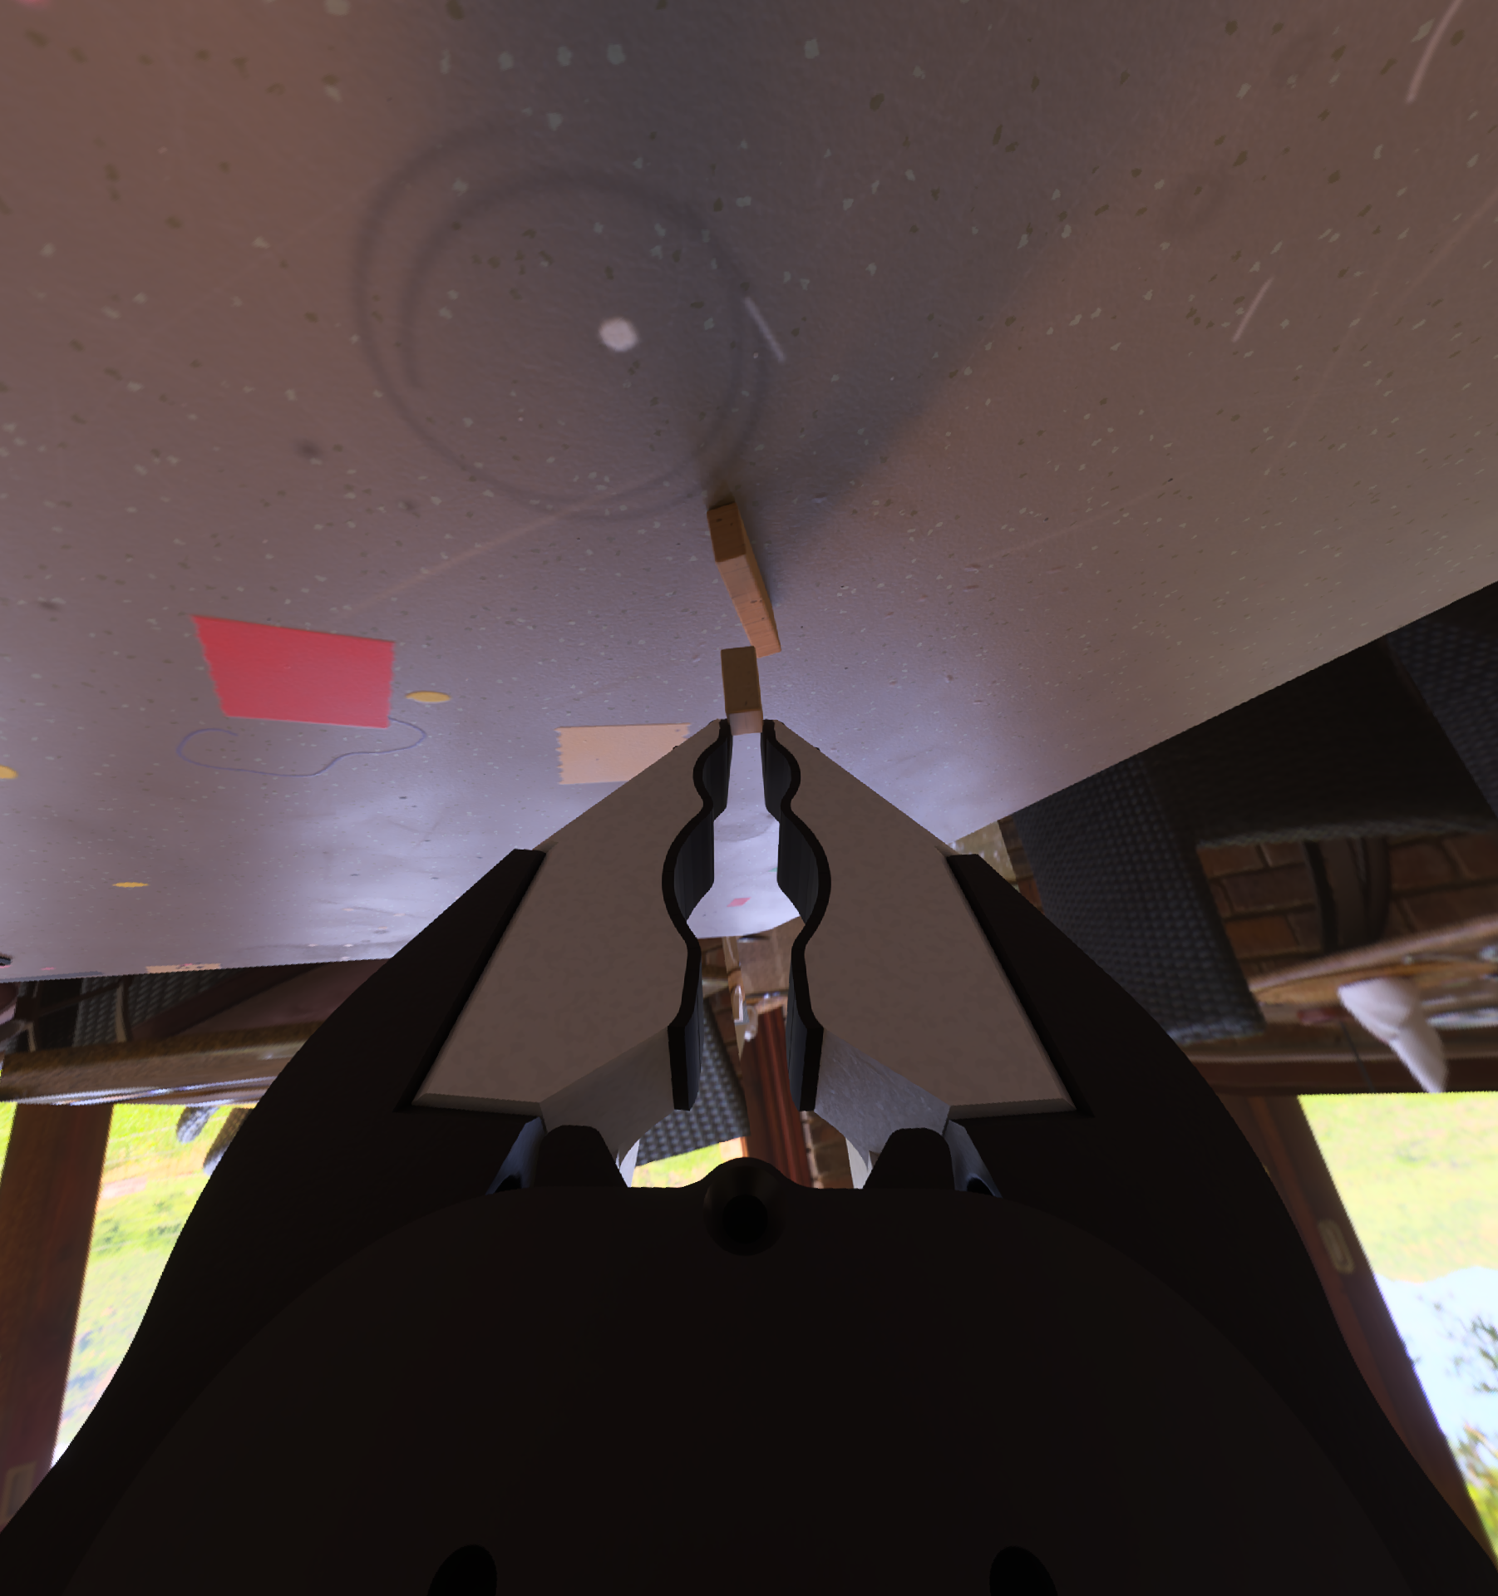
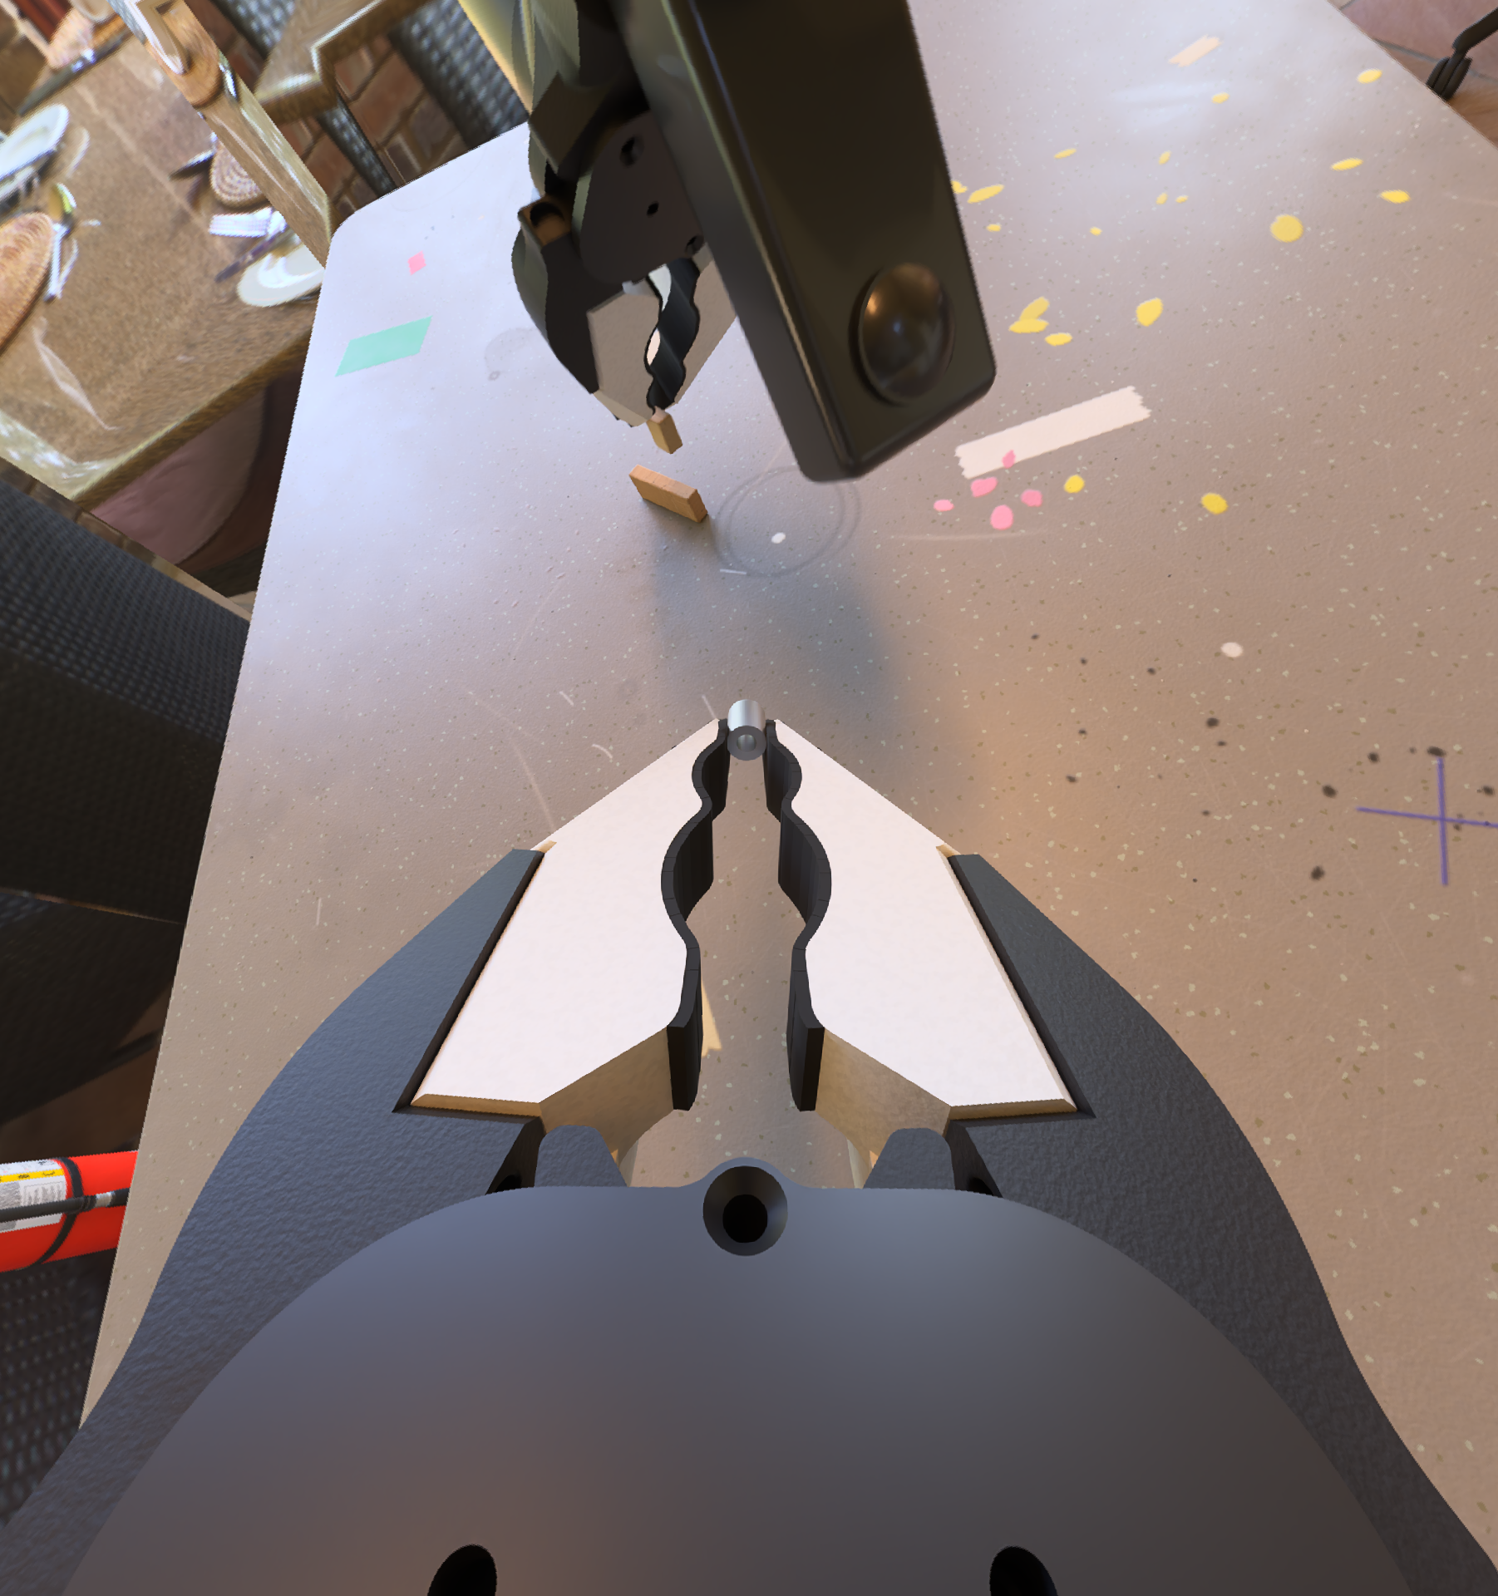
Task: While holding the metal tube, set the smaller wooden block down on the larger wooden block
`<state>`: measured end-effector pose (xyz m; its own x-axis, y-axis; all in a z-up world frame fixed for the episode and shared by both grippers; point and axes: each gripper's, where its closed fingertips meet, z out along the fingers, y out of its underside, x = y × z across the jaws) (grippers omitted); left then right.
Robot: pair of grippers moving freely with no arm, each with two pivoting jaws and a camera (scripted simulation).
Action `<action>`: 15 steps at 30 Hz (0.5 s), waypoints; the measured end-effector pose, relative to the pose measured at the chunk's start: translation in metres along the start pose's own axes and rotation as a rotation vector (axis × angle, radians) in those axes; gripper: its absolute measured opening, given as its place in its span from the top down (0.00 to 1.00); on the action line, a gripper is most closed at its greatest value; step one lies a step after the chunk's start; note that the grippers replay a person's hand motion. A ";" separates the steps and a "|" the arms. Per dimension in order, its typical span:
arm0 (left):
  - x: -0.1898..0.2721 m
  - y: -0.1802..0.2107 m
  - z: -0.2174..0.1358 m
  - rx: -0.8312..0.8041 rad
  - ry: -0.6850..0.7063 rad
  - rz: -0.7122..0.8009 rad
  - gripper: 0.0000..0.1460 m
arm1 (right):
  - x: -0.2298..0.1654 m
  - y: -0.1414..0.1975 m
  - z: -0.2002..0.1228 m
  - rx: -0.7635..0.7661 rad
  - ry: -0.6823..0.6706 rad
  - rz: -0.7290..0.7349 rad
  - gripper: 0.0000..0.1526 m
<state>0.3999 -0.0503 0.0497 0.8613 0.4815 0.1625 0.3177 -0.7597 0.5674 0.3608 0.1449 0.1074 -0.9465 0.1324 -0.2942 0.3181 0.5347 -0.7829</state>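
My left gripper [image 1: 744, 727] is shut on the smaller wooden block [image 1: 739, 680], which sticks out past the fingertips. It hangs just short of the larger wooden block [image 1: 744, 577], which lies flat on the grey speckled table [image 1: 1074, 389]. In the right wrist view the left gripper [image 2: 655, 413] holds the small block [image 2: 666, 432] a little above the larger block [image 2: 668, 494], apart from it. My right gripper [image 2: 745, 730] is shut on a short metal tube [image 2: 745, 732] held above the table [image 2: 1074, 864], nearer than the blocks.
Tape patches lie on the table: red [image 1: 296, 672], tan [image 1: 620, 753], green [image 2: 383, 345], white [image 2: 1052, 429]. Yellow and pink paint spots lie at the right. A dark wicker chair [image 2: 80, 777] and a red cylinder [image 2: 37, 1209] sit off the table's left edge.
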 end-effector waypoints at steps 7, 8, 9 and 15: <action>0.001 -0.002 0.014 -0.064 0.008 -0.018 0.96 | 0.002 0.001 0.000 0.004 -0.009 0.012 0.96; 0.001 -0.002 0.015 -0.063 0.017 -0.028 0.96 | 0.002 0.001 0.001 0.002 -0.009 0.013 0.96; 0.001 -0.002 0.016 -0.062 0.021 -0.038 0.96 | 0.002 0.001 0.001 0.001 -0.007 0.013 0.96; 0.003 0.000 0.024 -0.047 0.047 -0.083 0.96 | 0.000 0.001 0.002 -0.004 -0.004 0.003 0.96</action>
<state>0.4119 -0.0595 0.0309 0.8129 0.5626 0.1502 0.3673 -0.6956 0.6175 0.3610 0.1440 0.1059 -0.9453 0.1303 -0.2990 0.3207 0.5379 -0.7796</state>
